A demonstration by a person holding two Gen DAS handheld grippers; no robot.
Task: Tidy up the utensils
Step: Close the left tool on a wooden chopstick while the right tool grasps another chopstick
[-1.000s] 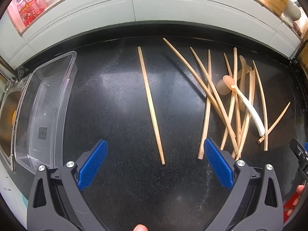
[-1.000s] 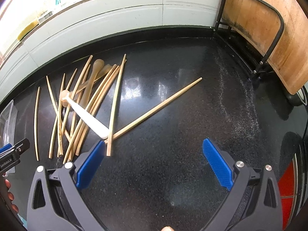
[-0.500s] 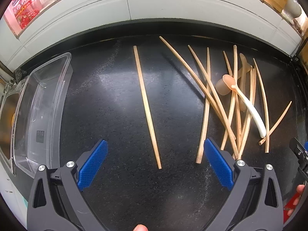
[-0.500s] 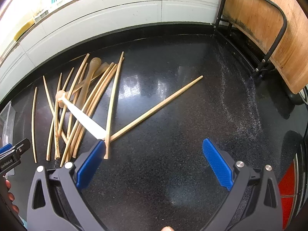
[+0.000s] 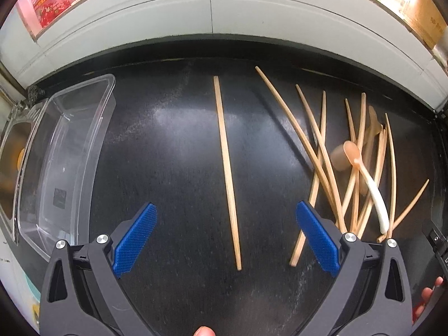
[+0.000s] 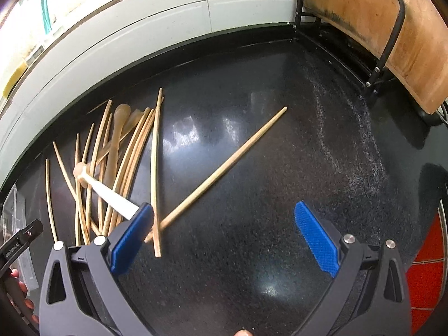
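Lying between spread jaws of left hand-held gripper [image 5: 225, 238]: lone chopstick [image 5: 226, 168]; right hand-held gripper [image 6: 224, 235] gaping, empty.

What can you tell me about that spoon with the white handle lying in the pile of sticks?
The spoon has a small, pale pinkish-tan bowl and a smooth, slightly curved white handle that looks like plastic. It lies flat on top of the chopstick pile, crossing several sticks at a slant, bowl towards the wall. Its bowl lies next to a tan wooden spoon beneath it. In the right wrist view, the handle's end is close beside one blue pad of the open right gripper, whether touching I cannot tell.
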